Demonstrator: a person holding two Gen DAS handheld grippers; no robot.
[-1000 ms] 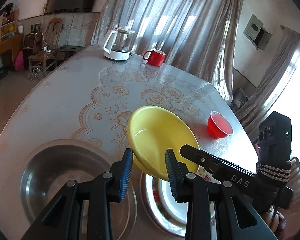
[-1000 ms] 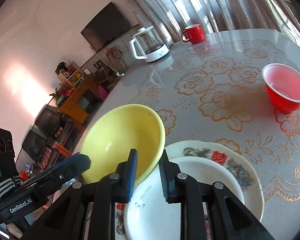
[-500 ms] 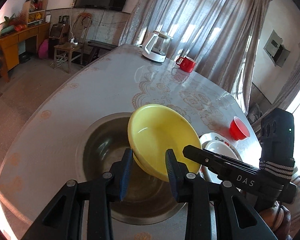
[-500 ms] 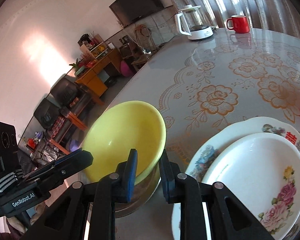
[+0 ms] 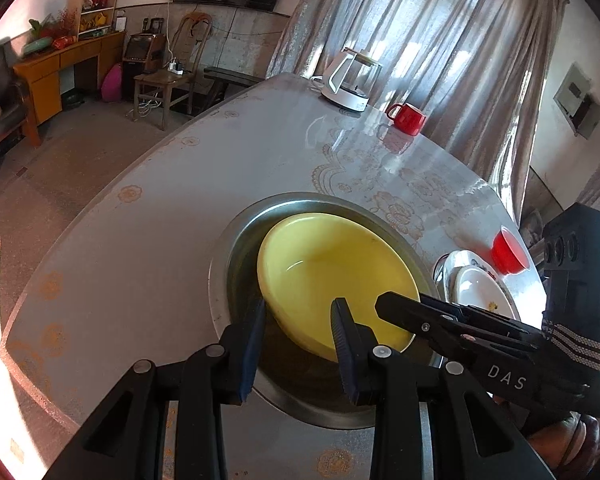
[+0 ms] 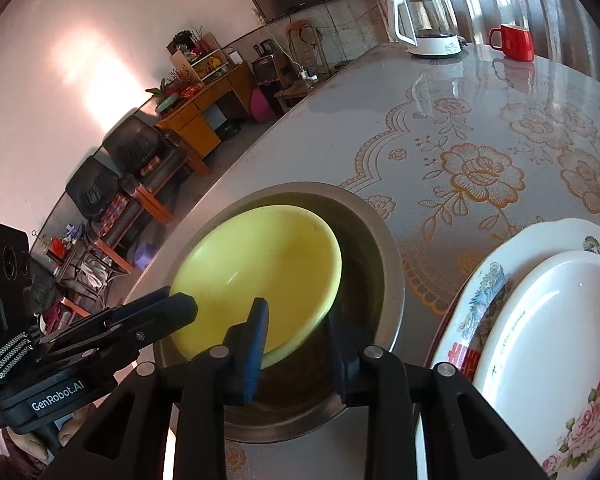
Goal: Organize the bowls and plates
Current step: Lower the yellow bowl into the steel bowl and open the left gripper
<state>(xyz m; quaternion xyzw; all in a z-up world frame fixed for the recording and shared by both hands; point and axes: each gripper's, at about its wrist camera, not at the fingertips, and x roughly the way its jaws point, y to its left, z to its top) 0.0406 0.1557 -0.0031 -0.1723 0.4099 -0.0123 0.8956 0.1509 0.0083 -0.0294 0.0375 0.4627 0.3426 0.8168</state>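
A yellow bowl [image 5: 332, 272] [image 6: 260, 264] sits tilted inside a large steel basin [image 5: 236, 248] [image 6: 384, 248] on the round table. My left gripper [image 5: 298, 320] is shut on the bowl's near rim, one pad inside and one outside. My right gripper [image 6: 298, 332] straddles the rim on the other side. Its jaws are opening and the outer pad stands off the bowl wall. Each gripper's fingers also reach into the other's view, the right gripper [image 5: 384, 304] and the left gripper [image 6: 180, 308].
Two stacked flowered plates [image 5: 476, 284] [image 6: 540, 320] lie just right of the basin, with a red plastic cup [image 5: 508, 250] beyond them. A white kettle [image 5: 352, 80] [image 6: 424, 24] and a red mug [image 5: 408, 118] [image 6: 514, 42] stand at the far edge. The table's near-left edge drops to the floor.
Both grippers carried the yellow bowl left, from above the plates to the steel basin, and lowered it in. The right gripper's jaws have widened around the rim.
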